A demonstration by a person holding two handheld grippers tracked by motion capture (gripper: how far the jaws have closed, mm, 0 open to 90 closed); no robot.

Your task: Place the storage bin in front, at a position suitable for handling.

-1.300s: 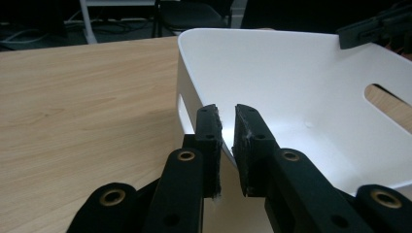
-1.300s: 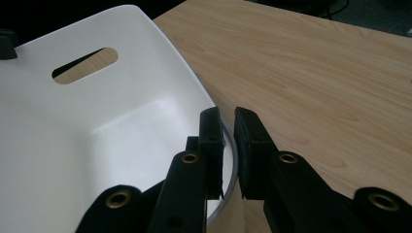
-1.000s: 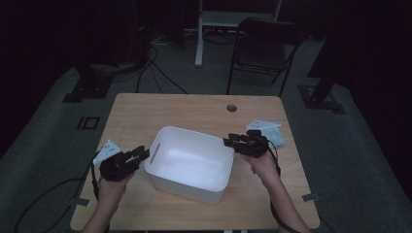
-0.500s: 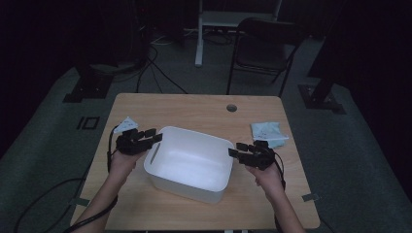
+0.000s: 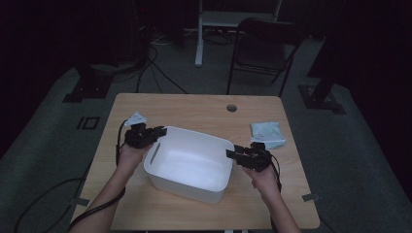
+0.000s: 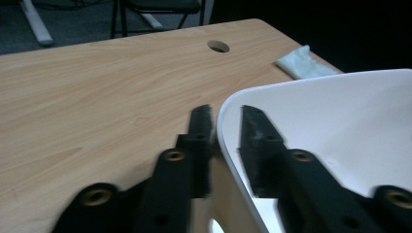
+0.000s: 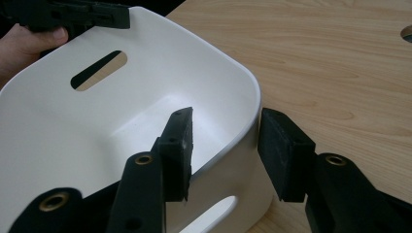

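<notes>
A white plastic bin (image 5: 184, 187) with slot handles stands in the middle of the wooden table (image 5: 194, 109). My left gripper (image 5: 158, 132) is at its far left corner. In the left gripper view the bin's rim (image 6: 340, 77) runs between the jaws of the left gripper (image 6: 226, 111), which have just been closing and now pinch the wall. My right gripper (image 5: 231, 154) is at the right wall. The right gripper (image 7: 227, 116) straddles the bin (image 7: 97, 136), jaws just closing, with a gap still showing inside the wall.
A pale blue cloth packet (image 5: 266, 133) lies on the table to the right of the bin. A small white and blue item (image 5: 136, 118) sits behind my left hand. A cable hole (image 5: 231, 108) marks the far edge. A folding chair (image 5: 265, 48) stands beyond the table.
My left hand moved away from me along the bin's left side to its far corner and set its jaws over the rim. My right hand slid nearer along the right wall. The bin stayed put.
</notes>
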